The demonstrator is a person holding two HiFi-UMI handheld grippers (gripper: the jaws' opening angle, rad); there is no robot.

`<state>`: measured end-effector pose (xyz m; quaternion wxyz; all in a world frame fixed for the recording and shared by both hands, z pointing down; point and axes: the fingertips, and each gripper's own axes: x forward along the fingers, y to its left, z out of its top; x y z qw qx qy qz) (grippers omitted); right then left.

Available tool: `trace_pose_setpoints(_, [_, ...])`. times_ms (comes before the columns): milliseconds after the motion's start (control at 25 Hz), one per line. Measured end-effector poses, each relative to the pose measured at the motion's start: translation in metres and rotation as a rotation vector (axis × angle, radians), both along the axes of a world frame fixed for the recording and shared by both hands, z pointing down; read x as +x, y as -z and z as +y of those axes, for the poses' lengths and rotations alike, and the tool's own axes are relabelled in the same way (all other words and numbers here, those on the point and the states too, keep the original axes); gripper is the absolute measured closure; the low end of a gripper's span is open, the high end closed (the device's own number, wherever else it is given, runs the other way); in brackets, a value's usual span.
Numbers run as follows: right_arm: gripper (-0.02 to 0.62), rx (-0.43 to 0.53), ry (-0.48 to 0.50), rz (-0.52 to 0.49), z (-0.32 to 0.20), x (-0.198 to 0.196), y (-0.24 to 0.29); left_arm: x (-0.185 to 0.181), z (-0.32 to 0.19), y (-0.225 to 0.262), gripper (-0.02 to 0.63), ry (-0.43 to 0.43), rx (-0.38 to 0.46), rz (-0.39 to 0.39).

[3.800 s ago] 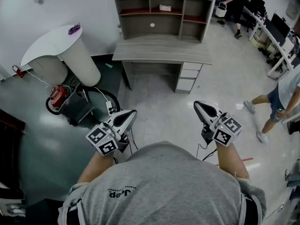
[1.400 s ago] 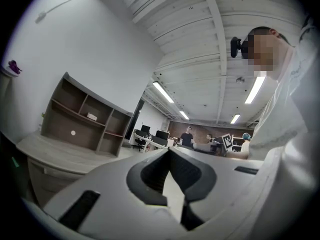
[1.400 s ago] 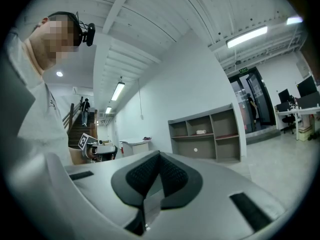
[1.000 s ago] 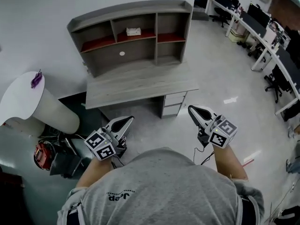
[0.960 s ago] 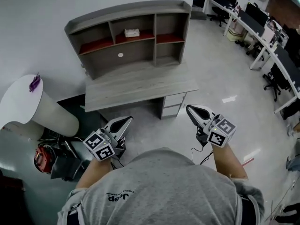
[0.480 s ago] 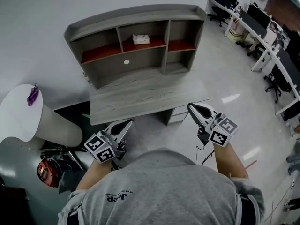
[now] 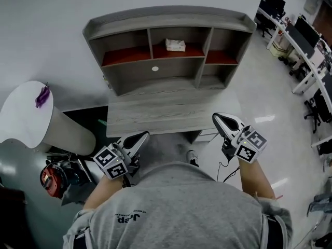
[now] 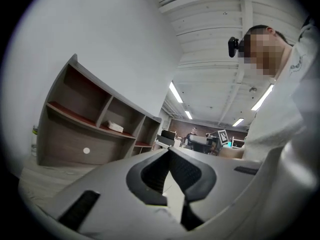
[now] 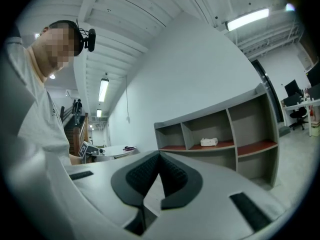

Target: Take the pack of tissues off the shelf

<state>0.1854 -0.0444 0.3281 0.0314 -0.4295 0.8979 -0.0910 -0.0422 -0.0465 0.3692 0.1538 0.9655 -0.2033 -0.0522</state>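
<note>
Both grippers shut and empty, short of the counter

Nearest, the left gripper point(image 7: 141, 137) and right gripper point(image 7: 220, 120) hang side by side before the person, each with its jaws clenched together and empty. Beyond them lies the grey counter point(image 7: 166, 113) (wood-grain top), and at its back stands the shelf point(image 7: 166, 14). The tissues point(image 7: 175, 45) sit in its upper middle compartment on the red board, well apart from both grippers.

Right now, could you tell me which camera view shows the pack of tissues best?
The head view: the pack of tissues lies unobstructed in the shelf, middle upper compartment. The right gripper view shows it side-on and small; the left gripper view, smaller, at an angle.
</note>
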Motion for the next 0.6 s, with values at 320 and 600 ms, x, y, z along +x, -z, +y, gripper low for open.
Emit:
trace_pose_setpoints(320, [0.597,0.001,0.161,-0.034,-0.12,0.019,-0.011,0.013,-0.077,-0.009,0.577,0.184,-0.008,-0.022])
trace_pose_setpoints(600, [0.597,0.042,0.3,0.056,-0.236,0.047,-0.012,0.075,-0.171,0.001,0.577,0.288,0.002,-0.022])
